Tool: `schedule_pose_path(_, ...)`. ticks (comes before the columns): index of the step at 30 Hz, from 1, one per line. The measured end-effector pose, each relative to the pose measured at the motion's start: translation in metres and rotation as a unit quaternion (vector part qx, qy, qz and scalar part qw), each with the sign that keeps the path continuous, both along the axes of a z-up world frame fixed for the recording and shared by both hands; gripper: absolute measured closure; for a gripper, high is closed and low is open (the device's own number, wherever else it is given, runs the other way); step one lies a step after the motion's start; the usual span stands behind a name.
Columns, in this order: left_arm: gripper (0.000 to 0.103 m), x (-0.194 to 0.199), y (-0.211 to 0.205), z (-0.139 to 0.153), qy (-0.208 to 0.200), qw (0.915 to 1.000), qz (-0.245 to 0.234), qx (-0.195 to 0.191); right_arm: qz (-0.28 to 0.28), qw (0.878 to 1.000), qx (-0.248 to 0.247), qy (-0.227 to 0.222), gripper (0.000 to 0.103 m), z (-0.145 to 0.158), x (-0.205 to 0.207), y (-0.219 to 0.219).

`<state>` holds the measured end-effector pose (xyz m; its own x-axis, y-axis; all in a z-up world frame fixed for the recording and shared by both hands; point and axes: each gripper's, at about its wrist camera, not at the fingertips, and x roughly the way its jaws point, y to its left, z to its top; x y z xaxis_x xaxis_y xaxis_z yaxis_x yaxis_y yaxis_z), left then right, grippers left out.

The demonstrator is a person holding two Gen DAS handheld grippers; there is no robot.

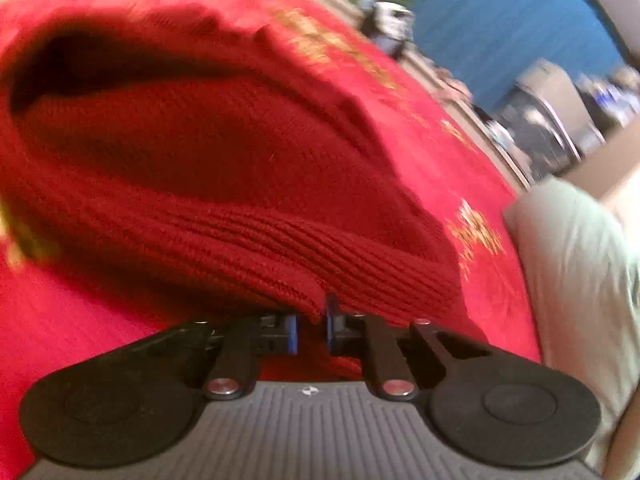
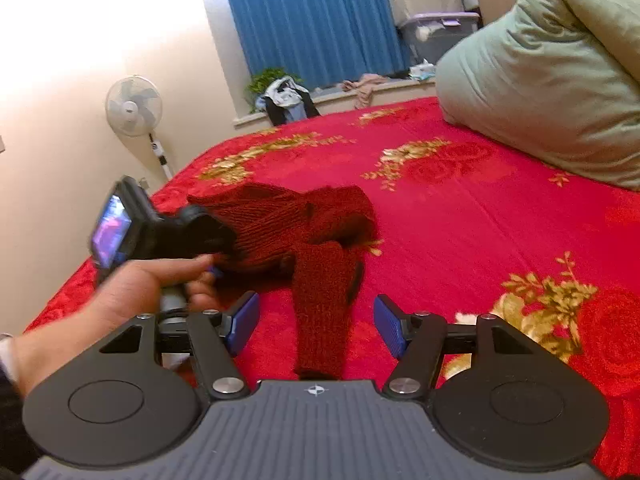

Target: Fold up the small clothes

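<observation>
Knitwear, a dark red ribbed garment point(image 2: 288, 224), lies on the red floral bed point(image 2: 460, 208). Left gripper point(image 1: 312, 326) fingers grasp its hem; right gripper point(image 2: 316, 322) fingers stand released around its sleeve. Judged best: carry the hem across low, keeping edges aligned.

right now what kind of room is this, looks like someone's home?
Most likely a bedroom in a home: the knitted garment lies on a bed with a red floral bedspread, a bulky green pillow or duvet sits at one side, and blue curtains and a standing fan are behind.
</observation>
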<state>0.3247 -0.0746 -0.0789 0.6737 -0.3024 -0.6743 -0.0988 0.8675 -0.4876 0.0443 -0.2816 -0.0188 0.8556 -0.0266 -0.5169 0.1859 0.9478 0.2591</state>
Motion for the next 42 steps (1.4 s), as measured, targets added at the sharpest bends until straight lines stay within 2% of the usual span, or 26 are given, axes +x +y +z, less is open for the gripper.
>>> schedule_pose_path(2,0.092,-0.022,0.014,0.022,-0.032,0.9984,-0.033,0.033,-0.003,1.000,0.006,0.005,0.038,-0.002,0.001,0.000)
schedule_pose_path(5,0.093,-0.070,0.049,0.047,-0.037,0.9927,-0.092,0.069,-0.002,1.000,0.001,0.002,0.038,-0.001,0.000,0.002)
schedule_pose_path(7,0.093,-0.104,0.074,0.051,-0.036,0.9863,-0.133,0.091,0.002,1.000,-0.002,-0.002,0.038,0.000,-0.002,0.005)
schedule_pose_path(9,0.093,-0.137,0.102,0.052,-0.018,0.9719,-0.183,0.146,0.008,1.000,0.001,-0.004,0.038,0.000,-0.005,0.007)
schedule_pose_path(11,0.094,-0.165,0.140,0.047,0.002,0.9540,-0.220,0.204,0.014,1.000,-0.002,-0.004,0.038,0.001,-0.008,0.010)
schedule_pose_path(12,0.094,-0.174,0.163,0.045,0.001,0.9482,-0.223,0.226,0.018,1.000,-0.006,-0.005,0.038,0.000,-0.009,0.012)
schedule_pose_path(13,0.094,-0.183,0.193,0.045,0.002,0.9476,-0.217,0.235,0.022,1.000,-0.009,-0.005,0.038,0.000,-0.010,0.012)
schedule_pose_path(16,0.094,-0.199,0.270,0.053,-0.001,0.9552,-0.162,0.248,0.033,0.999,-0.008,-0.002,0.038,-0.001,-0.008,0.015)
schedule_pose_path(17,0.094,-0.204,0.293,0.053,-0.005,0.9612,-0.130,0.243,0.039,0.999,-0.007,0.001,0.037,-0.002,-0.006,0.016)
schedule_pose_path(19,0.093,-0.208,0.320,0.044,-0.005,0.9793,-0.091,0.181,0.049,0.999,0.002,0.009,0.032,-0.007,0.002,0.018)
schedule_pose_path(20,0.093,-0.207,0.326,0.038,0.010,0.9848,-0.085,0.151,0.053,0.998,0.006,0.014,0.031,-0.009,0.008,0.019)
schedule_pose_path(22,0.090,-0.204,0.318,0.037,0.011,0.9833,-0.097,0.154,0.066,0.997,0.013,0.029,0.028,-0.019,0.025,0.023)
schedule_pose_path(23,0.078,-0.204,0.313,0.038,0.007,0.9818,-0.107,0.157,0.075,0.996,0.013,0.040,0.028,-0.025,0.033,0.026)
schedule_pose_path(24,0.060,-0.204,0.312,0.035,0.010,0.9818,-0.113,0.153,0.084,0.995,0.014,0.052,0.028,-0.032,0.042,0.029)
schedule_pose_path(25,0.055,-0.200,0.309,0.032,0.019,0.9818,-0.118,0.148,0.094,0.993,0.016,0.064,0.028,-0.039,0.051,0.032)
schedule_pose_path(29,0.054,-0.194,0.278,0.022,0.024,0.9770,-0.129,0.168,0.105,0.989,0.016,0.101,0.028,-0.064,0.082,0.041)
schedule_pose_path(35,0.055,-0.184,0.274,0.020,0.039,0.9797,-0.112,0.162,0.103,0.990,0.041,0.086,0.028,-0.075,0.113,0.036)
schedule_pose_path(37,0.055,-0.181,0.273,0.017,0.044,0.9792,-0.108,0.166,0.103,0.991,0.052,0.074,0.034,-0.076,0.121,0.033)
schedule_pose_path(38,0.055,-0.180,0.273,0.016,0.047,0.9789,-0.107,0.168,0.105,0.991,0.055,0.068,0.043,-0.078,0.126,0.030)
schedule_pose_path(39,0.057,-0.179,0.272,0.014,0.050,0.9786,-0.104,0.170,0.107,0.990,0.058,0.064,0.057,-0.079,0.132,0.030)
schedule_pose_path(40,0.058,-0.177,0.272,0.012,0.052,0.9783,-0.101,0.173,0.108,0.990,0.059,0.063,0.066,-0.082,0.138,0.028)
schedule_pose_path(41,0.065,-0.176,0.272,0.010,0.054,0.9777,-0.098,0.178,0.106,0.990,0.059,0.066,0.086,-0.085,0.143,0.028)
schedule_pose_path(42,0.079,-0.176,0.271,0.008,0.055,0.9769,-0.095,0.183,0.101,0.990,0.061,0.071,0.095,-0.089,0.147,0.026)
